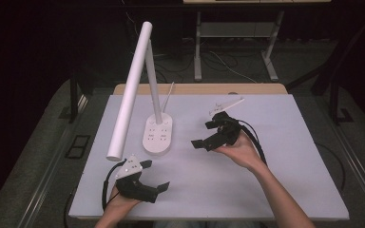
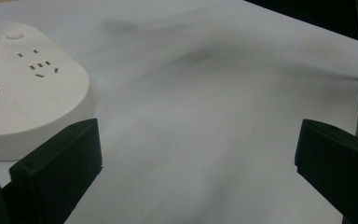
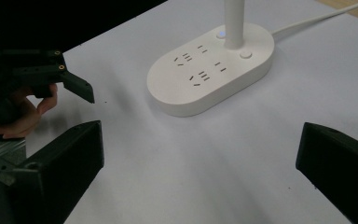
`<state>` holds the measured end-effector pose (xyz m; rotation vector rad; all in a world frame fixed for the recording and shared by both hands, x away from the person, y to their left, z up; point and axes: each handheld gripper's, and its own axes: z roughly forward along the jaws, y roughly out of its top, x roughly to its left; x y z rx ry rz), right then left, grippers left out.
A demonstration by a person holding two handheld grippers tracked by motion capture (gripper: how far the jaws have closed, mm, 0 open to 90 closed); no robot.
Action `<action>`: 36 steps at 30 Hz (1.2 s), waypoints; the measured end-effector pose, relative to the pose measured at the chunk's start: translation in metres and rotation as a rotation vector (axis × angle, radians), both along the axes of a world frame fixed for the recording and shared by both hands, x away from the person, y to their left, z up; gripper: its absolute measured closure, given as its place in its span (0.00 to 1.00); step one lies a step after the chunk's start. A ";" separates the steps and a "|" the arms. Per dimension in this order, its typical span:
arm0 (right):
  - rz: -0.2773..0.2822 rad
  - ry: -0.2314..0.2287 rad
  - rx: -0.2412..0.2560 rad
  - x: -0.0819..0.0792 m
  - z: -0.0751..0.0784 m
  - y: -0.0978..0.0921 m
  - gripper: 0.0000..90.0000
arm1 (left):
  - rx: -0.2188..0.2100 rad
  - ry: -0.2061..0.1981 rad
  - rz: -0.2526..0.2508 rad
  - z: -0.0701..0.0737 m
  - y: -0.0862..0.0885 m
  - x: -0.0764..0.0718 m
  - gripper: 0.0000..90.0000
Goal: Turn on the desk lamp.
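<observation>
A white desk lamp stands left of the table's middle; its oval base (image 1: 158,135) carries several sockets and its long tube head (image 1: 130,90) slants toward the near left. My left gripper (image 1: 156,175) is open near the front edge, just in front of the base, with nothing between its jaws. My right gripper (image 1: 203,134) is open to the right of the base and points at it. From the left gripper (image 2: 198,158), the base (image 2: 28,98) lies at the far left. Ahead of the right gripper (image 3: 200,163) are the base (image 3: 209,70), the lamp stem (image 3: 233,23) and the left gripper (image 3: 74,86).
A white sheet covers the table (image 1: 266,156), with a wooden strip (image 1: 199,89) along the far edge. The lamp's white cable (image 3: 317,18) runs off behind the base. A dark floor with desk legs (image 1: 197,47) lies beyond.
</observation>
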<state>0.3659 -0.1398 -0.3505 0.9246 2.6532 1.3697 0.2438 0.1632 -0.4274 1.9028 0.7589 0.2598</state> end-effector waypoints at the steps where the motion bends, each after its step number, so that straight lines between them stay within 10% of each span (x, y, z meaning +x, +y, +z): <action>1: 0.000 0.003 -0.001 0.002 -0.001 0.001 0.00 | -0.002 0.001 0.002 0.000 0.000 0.000 0.00; 36: -0.041 0.046 0.024 0.058 -0.016 0.038 0.00 | -0.010 -0.001 0.001 0.000 0.001 0.000 0.00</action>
